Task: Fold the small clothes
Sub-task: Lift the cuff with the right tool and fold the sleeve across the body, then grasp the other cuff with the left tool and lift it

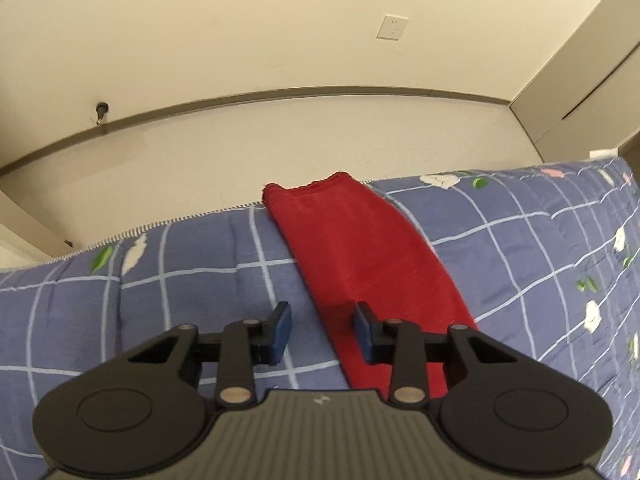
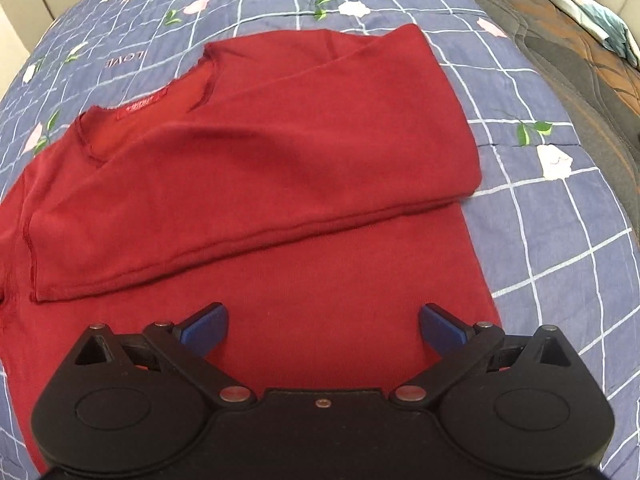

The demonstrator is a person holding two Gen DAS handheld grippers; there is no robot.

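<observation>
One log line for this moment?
left tongs: open, astride shirt edge | right tongs: open above shirt | shirt: part-folded on quilt

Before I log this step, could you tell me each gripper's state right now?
Left gripper: open, astride the red garment's edge, not pinching it.
Right gripper: open wide, empty.
</observation>
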